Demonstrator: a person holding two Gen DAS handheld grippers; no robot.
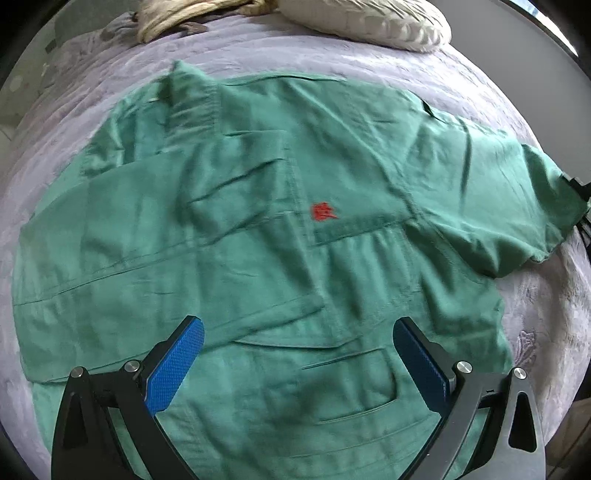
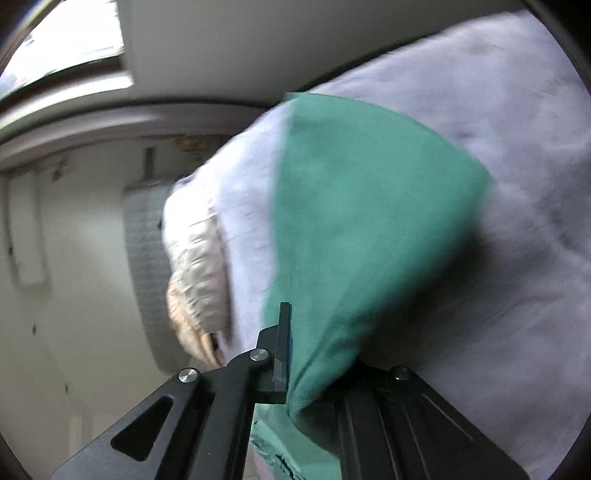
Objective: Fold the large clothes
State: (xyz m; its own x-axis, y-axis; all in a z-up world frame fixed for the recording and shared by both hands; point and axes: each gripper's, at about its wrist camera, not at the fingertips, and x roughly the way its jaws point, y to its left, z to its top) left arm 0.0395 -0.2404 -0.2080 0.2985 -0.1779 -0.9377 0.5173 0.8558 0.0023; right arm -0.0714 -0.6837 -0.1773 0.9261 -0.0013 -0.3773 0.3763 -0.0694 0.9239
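A large green shirt (image 1: 258, 229) with a small red logo (image 1: 324, 212) lies spread on a lilac bedspread (image 1: 406, 70). Its left sleeve is folded in over the body. My left gripper (image 1: 297, 354) is open, hovering above the lower part of the shirt, its blue pads (image 1: 177, 365) apart and empty. My right gripper (image 2: 295, 354) is shut on the shirt's right sleeve (image 2: 362, 229), which drapes over its fingers and hides the right finger. The right gripper shows in the left wrist view at the far right edge (image 1: 580, 192), at the sleeve end.
A cream pillow (image 1: 369, 22) and a crumpled beige garment (image 1: 177, 18) lie at the head of the bed. In the right wrist view, a cream pillow (image 2: 195, 266), a padded headboard (image 2: 144, 258) and a white wall (image 2: 74, 277) are to the left.
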